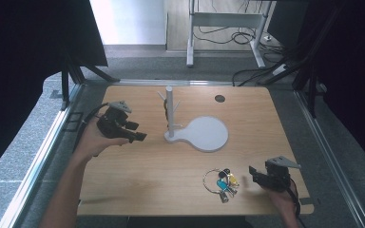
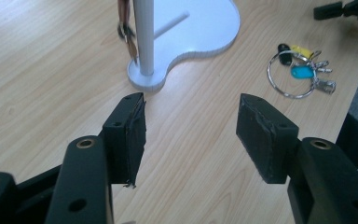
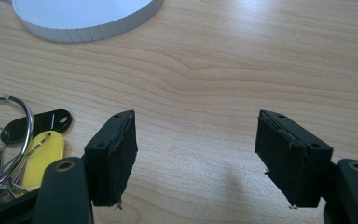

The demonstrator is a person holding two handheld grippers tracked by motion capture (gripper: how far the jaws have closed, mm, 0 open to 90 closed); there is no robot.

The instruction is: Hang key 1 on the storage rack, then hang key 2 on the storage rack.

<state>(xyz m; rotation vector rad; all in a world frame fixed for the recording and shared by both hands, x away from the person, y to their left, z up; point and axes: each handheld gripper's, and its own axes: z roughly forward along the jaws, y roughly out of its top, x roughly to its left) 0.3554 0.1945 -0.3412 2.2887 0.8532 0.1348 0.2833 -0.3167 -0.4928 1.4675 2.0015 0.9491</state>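
Keys (image 1: 222, 183) on a big ring are lying flat on the wooden surface (image 1: 147, 166), near edge, just beside the right tool (image 1: 259, 176). That tool's jaws are spread wide with nothing in them. Left tool (image 1: 135, 133) hangs left of the white stand (image 1: 197, 133), jaws also apart and empty.
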